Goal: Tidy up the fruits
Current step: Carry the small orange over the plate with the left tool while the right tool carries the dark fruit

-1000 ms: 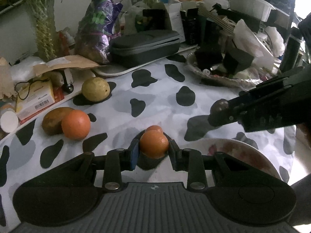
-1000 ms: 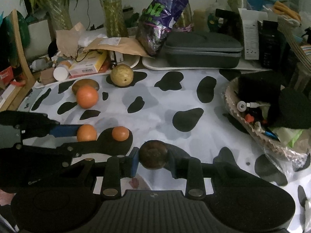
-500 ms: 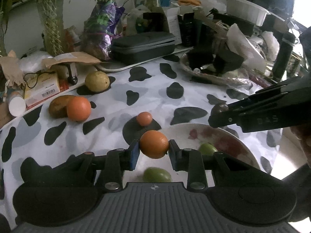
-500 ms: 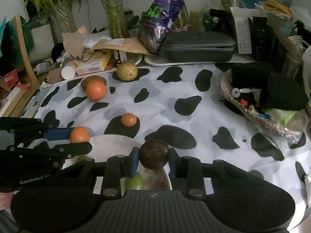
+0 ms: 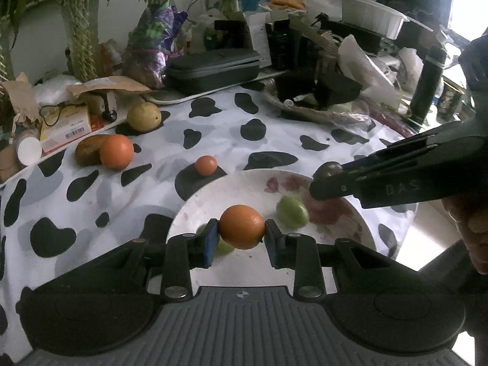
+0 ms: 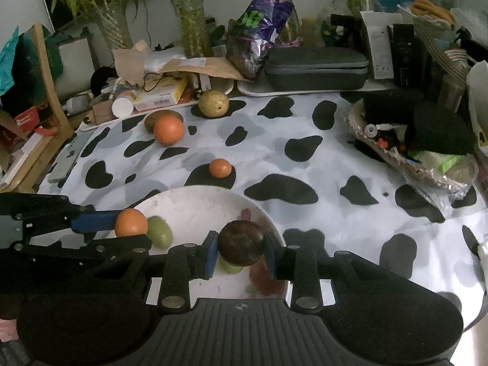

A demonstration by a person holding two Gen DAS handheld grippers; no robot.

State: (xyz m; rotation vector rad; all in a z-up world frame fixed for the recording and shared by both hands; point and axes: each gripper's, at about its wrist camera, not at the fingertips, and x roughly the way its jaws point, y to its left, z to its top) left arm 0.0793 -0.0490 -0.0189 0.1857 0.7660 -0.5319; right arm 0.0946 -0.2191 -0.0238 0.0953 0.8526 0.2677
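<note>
My left gripper (image 5: 241, 235) is shut on a small orange (image 5: 242, 226) and holds it above the near side of a white plate (image 5: 244, 183). Green fruits (image 5: 292, 212) lie on that plate. My right gripper (image 6: 241, 251) is shut on a dark brown round fruit (image 6: 241, 246), also over the plate (image 6: 195, 204). The left view shows the right gripper (image 5: 328, 180) from the side with the dark fruit (image 5: 328, 170). On the cow-print cloth lie a tiny orange (image 6: 220, 167), a bigger orange (image 6: 168, 129) against a brown fruit (image 6: 158, 116), and a yellowish fruit (image 6: 213, 103).
A grey zip case (image 6: 315, 67), a purple snack bag (image 6: 259, 30), boxes and plant stems line the back. A cluttered foil basket (image 6: 411, 146) stands at the right. Papers, a white jar (image 6: 122, 106) and a wooden frame (image 6: 52, 97) crowd the left edge.
Both grippers have drawn back toward the near table edge with their fruits, and the white plate with green fruits has come fully into view beneath them. The loose fruits have not moved.
</note>
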